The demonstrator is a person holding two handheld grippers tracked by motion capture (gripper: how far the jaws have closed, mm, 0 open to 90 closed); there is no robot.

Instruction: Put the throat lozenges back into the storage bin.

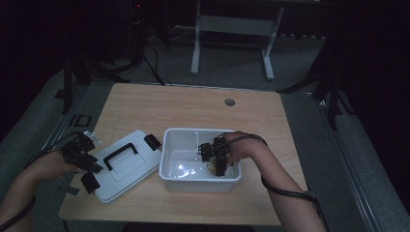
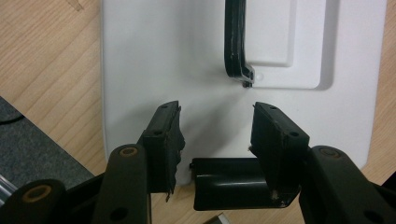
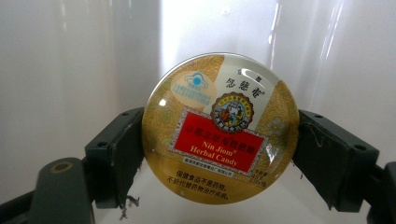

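Observation:
A white plastic box [image 1: 166,155] stands at the middle of the wooden table. My right gripper [image 1: 218,166] reaches down inside it, at its right end. It is shut on a round gold tin of herbal candy [image 3: 220,128] with a red label, one jaw pressing on each side, close to the box's white walls [image 3: 70,60]. The box's white lid [image 1: 130,166] lies flat to the left, with its black handle [image 2: 236,42] up. My left gripper [image 2: 215,126] hovers open over the lid's near end. A black latch [image 2: 229,184] lies below the gap, and the left jaw stands apart from it.
A second black latch [image 1: 153,141] sits at the lid's far end, close to the box. The table [image 1: 193,106] has a round grommet hole [image 1: 229,102] at the back. A white desk frame [image 1: 232,29] stands on the floor beyond the table.

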